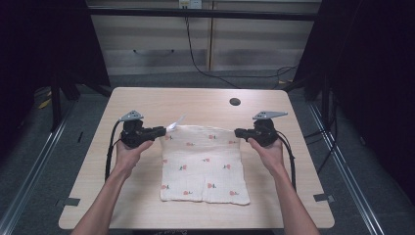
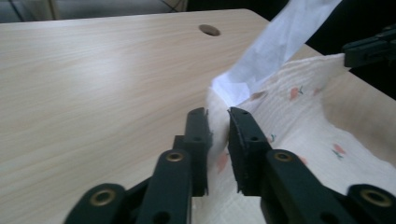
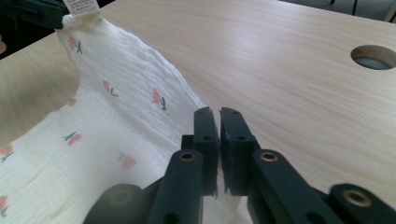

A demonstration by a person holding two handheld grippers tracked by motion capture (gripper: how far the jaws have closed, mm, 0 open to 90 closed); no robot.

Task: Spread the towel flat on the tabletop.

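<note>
A white cloth point(image 1: 203, 166) printed with small pink flowers lies spread on the wooden table point(image 1: 161, 100). A white tag point(image 1: 175, 123) sticks up at its far left corner. My left gripper point(image 1: 164, 131) is at that corner. In the left gripper view its jaws point(image 2: 217, 114) stand a little apart with the cloth's point(image 2: 299, 121) edge between them and the tag point(image 2: 280, 42) rising beyond. My right gripper point(image 1: 237, 132) is at the far right corner. Its jaws point(image 3: 215, 112) are nearly together on the cloth point(image 3: 116, 130), which sags along its far edge.
A round cable hole point(image 1: 235, 102) sits in the table beyond the cloth, toward the right. Dark frame posts stand at both sides, and cabinets with trailing cables stand behind. Bare wood surrounds the cloth on all sides.
</note>
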